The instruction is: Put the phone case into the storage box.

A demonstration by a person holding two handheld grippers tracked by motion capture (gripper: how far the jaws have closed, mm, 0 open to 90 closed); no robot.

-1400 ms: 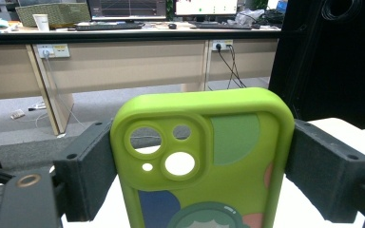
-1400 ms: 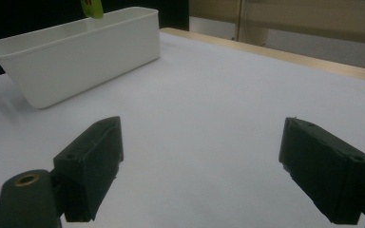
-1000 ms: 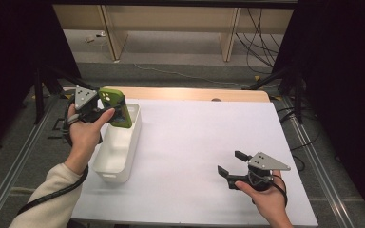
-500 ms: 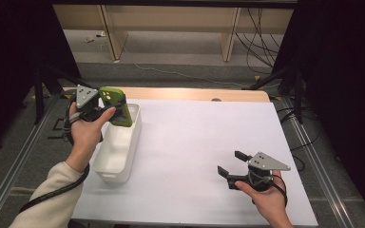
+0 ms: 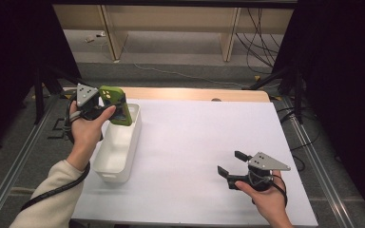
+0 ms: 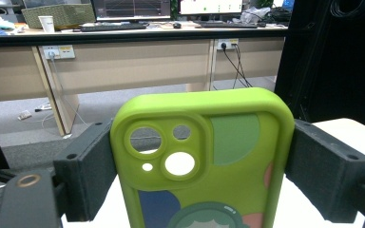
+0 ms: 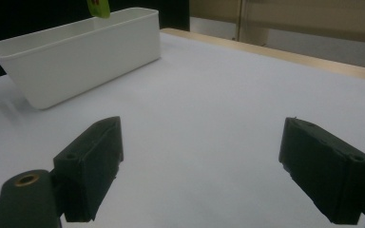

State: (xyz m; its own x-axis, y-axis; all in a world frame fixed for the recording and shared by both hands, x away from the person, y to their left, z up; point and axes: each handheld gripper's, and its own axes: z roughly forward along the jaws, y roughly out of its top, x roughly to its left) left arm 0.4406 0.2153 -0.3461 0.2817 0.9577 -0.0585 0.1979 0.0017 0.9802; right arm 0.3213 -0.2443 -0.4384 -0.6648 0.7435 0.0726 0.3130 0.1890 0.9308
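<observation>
High view: left gripper (image 5: 108,108) at upper left, jaws clamped on green phone case (image 5: 115,105), poised over white bin (image 5: 119,156), likely for dropping in. Right gripper (image 5: 235,166) lower right, jaws apart, idle above table (image 5: 195,137).

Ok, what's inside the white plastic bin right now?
The visible part of the white plastic bin looks empty. The green phone case, clamped in the left gripper, hangs over its far end and hides the floor there.

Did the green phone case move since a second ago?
No. The green phone case, clamped in the left gripper, sits above the far end of the white bin in the high view, same as before.
</observation>
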